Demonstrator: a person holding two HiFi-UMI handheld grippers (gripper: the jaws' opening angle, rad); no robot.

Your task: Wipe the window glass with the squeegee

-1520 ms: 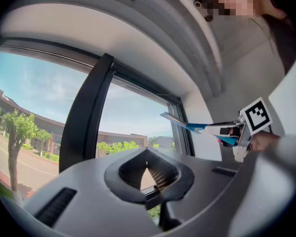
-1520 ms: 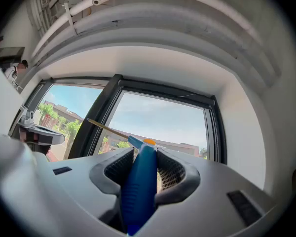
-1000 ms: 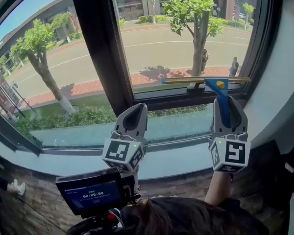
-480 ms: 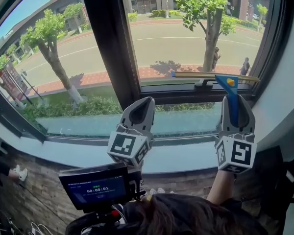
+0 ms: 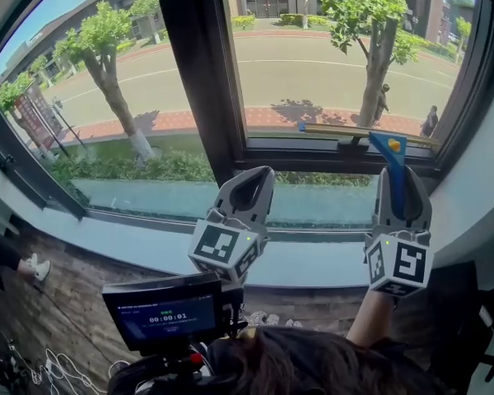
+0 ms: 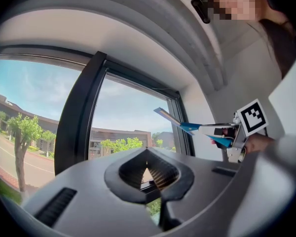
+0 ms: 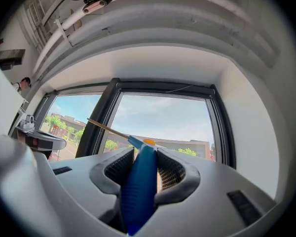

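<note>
While the squeegee [image 5: 395, 171] is clamped by its blue handle between the fingers of the right gripper [image 5: 402, 179], its blade is held level along the bottom edge of the right window pane [image 5: 313, 64], just above the dark frame [image 5: 313, 161]. The left gripper [image 5: 251, 183] is held beside it, over the sill [image 5: 313, 262], with its fingers closed together on nothing.

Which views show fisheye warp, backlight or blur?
Head view: window frame bows strongly, sunlit street sharp. Left gripper view: black vignette, left gripper dim against bright sky, mosaic patch top right. Right gripper view: same vignette, squeegee handle looms oversized near the lens.
</note>
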